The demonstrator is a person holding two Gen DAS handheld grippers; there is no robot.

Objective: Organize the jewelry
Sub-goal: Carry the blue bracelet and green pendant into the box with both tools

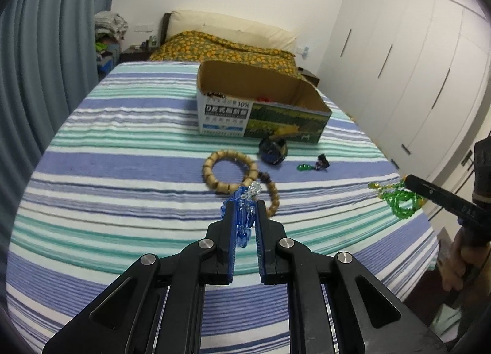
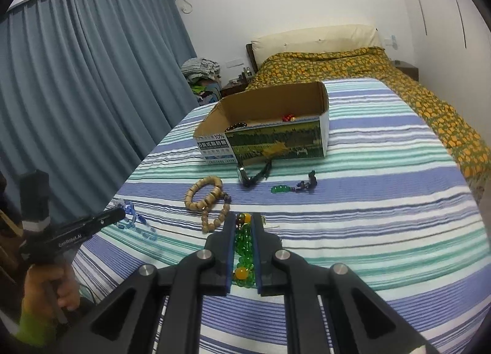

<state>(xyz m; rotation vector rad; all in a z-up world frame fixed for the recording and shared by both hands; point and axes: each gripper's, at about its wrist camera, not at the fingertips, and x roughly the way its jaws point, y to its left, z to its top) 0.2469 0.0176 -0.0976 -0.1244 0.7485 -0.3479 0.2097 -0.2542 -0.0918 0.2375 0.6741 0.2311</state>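
Pinching a blue bead bracelet (image 1: 244, 216) between its two fingers, the left gripper (image 1: 244, 209) holds the strand just above the striped bedsheet (image 1: 122, 170), with a few clear beads sticking out past the fingertips. From the right wrist view the same bracelet (image 2: 135, 223) trails down onto the sheet beside the left gripper (image 2: 118, 216).

The right gripper (image 2: 244, 225) is closed on a green bead bracelet (image 2: 244, 249), which has amber beads at the tip and near the base of the fingers. In the left wrist view this green strand (image 1: 399, 199) hangs in a loop from the right gripper (image 1: 405, 183) at the bed's edge.

Between the two grippers a wooden bead bracelet (image 1: 233, 174) lies flat on the sheet in two loops. Farther off sits a dark bangle (image 1: 272, 150), leaning against the front of the cardboard box (image 1: 260, 99), and just beside it lies a small green-and-dark trinket (image 1: 313, 165).

The box stands open on the sheet, well apart from both grippers. Inside it, dark beads (image 2: 236, 125) rest near the front wall and a small red piece (image 2: 288, 117) lies toward the far side.
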